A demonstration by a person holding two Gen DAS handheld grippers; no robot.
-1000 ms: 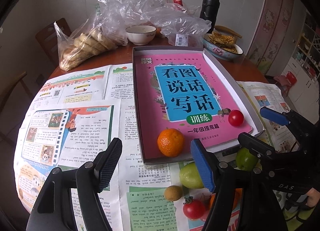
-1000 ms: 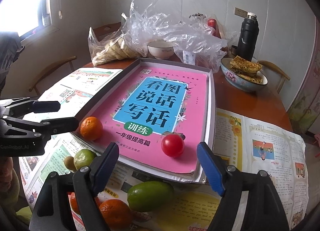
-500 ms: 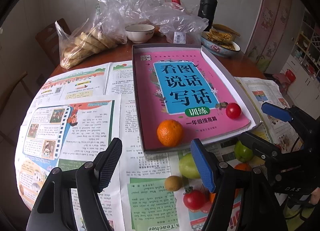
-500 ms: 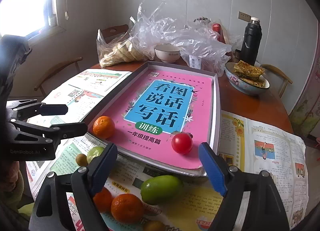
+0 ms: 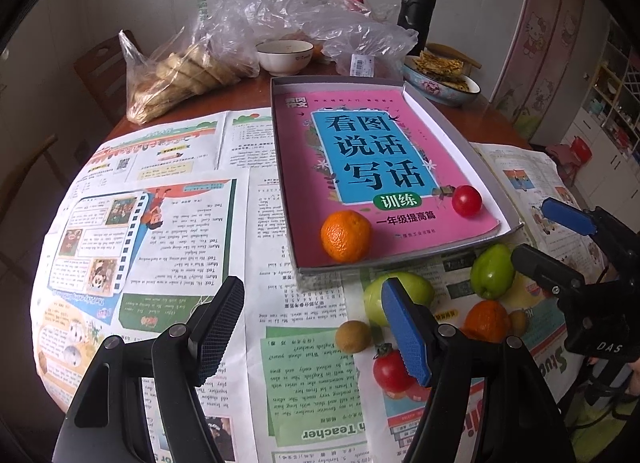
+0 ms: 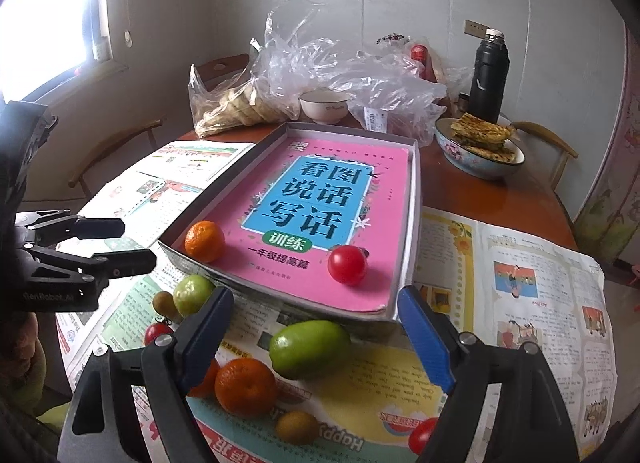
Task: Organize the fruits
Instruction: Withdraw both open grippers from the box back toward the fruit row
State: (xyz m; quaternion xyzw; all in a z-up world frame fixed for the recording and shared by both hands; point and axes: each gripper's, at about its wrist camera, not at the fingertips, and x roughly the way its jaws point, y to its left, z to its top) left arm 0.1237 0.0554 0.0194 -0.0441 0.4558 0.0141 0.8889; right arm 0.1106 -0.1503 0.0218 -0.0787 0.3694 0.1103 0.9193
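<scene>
A grey tray (image 5: 440,123) holds a pink book with an orange (image 5: 346,235) and a red tomato (image 5: 466,200) lying on its near end. On the newspaper in front of the tray lie loose fruits: two green ones (image 6: 309,349) (image 6: 194,294), an orange (image 6: 246,385), small brown fruits (image 6: 297,427) and tomatoes (image 6: 158,333). My left gripper (image 5: 312,327) hovers open over the newspaper, left of this pile. My right gripper (image 6: 314,339) is open above the big green fruit, with nothing between its pads.
Newspaper sheets (image 5: 160,223) cover the round wooden table. At the back stand plastic bags of bread (image 5: 192,71), a white bowl (image 5: 285,57), a black flask (image 5: 416,11) and a patterned bowl of flatbread (image 5: 440,77). Wooden chairs ring the table.
My right gripper has drawn back from the tray, so more of the loose fruits show under it. My left gripper has barely shifted.
</scene>
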